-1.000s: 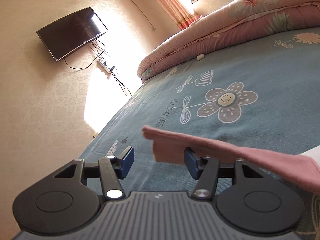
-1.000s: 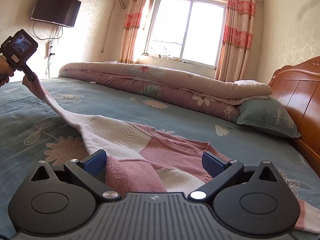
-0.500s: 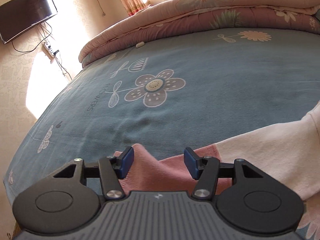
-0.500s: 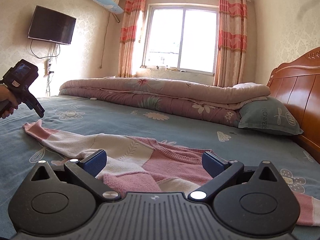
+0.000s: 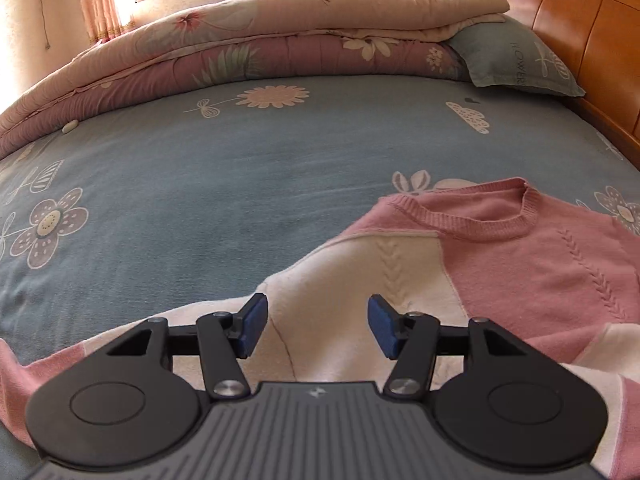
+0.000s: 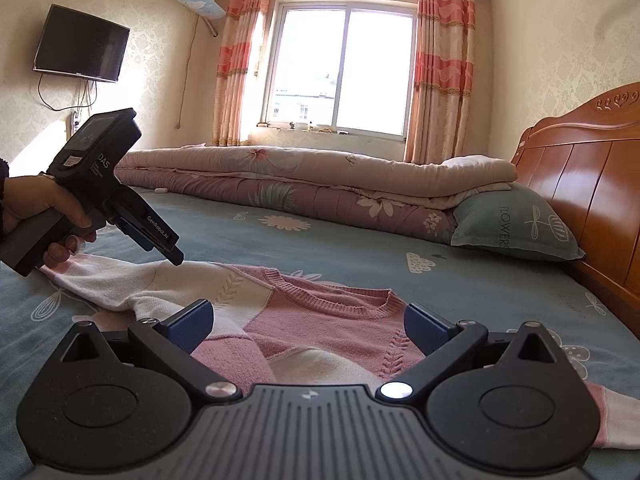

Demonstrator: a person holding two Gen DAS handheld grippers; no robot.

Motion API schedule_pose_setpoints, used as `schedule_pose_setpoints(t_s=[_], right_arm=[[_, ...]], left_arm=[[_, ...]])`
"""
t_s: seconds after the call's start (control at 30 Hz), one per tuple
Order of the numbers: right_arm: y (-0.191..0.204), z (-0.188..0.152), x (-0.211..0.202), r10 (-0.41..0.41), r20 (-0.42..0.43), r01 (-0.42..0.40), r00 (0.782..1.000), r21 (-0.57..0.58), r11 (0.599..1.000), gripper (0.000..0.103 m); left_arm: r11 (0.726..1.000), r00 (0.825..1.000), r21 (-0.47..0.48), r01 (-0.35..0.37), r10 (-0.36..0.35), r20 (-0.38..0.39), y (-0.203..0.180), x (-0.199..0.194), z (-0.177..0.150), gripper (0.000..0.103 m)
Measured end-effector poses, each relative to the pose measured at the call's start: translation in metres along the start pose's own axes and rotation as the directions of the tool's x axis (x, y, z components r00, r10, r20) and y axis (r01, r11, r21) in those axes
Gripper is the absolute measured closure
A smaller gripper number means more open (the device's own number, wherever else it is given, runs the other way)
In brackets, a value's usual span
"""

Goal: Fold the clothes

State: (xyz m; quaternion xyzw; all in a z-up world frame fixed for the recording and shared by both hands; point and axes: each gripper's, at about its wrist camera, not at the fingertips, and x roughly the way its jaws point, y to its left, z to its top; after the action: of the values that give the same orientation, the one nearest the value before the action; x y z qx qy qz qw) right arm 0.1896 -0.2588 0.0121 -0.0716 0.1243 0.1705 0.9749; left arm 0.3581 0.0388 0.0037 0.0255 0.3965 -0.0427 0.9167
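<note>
Swung round from the sleeve end, left gripper (image 5: 316,330) now points down over the sweater's cream shoulder.
Its jaws stand apart, nothing clamped; right gripper (image 6: 307,326) hovers with jaws wide apart over the pink-and-cream sweater (image 6: 320,320), which lies flat on the blue floral bedsheet (image 5: 200,184), collar toward the folded quilt (image 6: 300,184) beyond.

Rolled quilt (image 6: 312,184) and pillow (image 6: 516,224) lie on blue sheet (image 5: 240,184) beside wooden headboard (image 6: 584,184)
</note>
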Motion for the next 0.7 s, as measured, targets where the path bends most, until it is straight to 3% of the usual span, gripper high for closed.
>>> schedule_pose_setpoints(t_s=[0.17, 0.37, 0.47, 0.6, 0.7], right_arm=[[-0.009, 0.001, 0.001, -0.023, -0.007, 0.023, 1.0, 0.032, 0.999, 0.0], [-0.026, 0.004, 0.0, -0.081, -0.018, 0.081, 0.997, 0.025, 0.996, 0.0], [-0.047, 0.007, -0.005, -0.088, -0.04, 0.091, 0.995, 0.087, 0.992, 0.0], [-0.061, -0.003, -0.014, 0.004, -0.125, 0.017, 0.992, 0.17, 0.985, 0.0], [-0.047, -0.014, -0.032, 0.125, -0.149, -0.092, 0.981, 0.209, 0.974, 0.0]], left_arm=[[0.982, 0.982, -0.027, 0.188, -0.188, -0.004, -0.027, -0.028, -0.029, 0.035], [0.973, 0.972, 0.001, 0.23, -0.23, -0.053, -0.066, -0.057, -0.06, 0.033], [0.966, 0.965, -0.027, 0.258, -0.259, -0.05, -0.074, -0.074, -0.075, 0.027], [0.944, 0.945, -0.092, 0.318, -0.323, -0.054, -0.078, -0.093, -0.097, 0.021], [0.946, 0.949, -0.125, 0.3, -0.309, -0.065, -0.073, -0.097, -0.111, 0.02]])
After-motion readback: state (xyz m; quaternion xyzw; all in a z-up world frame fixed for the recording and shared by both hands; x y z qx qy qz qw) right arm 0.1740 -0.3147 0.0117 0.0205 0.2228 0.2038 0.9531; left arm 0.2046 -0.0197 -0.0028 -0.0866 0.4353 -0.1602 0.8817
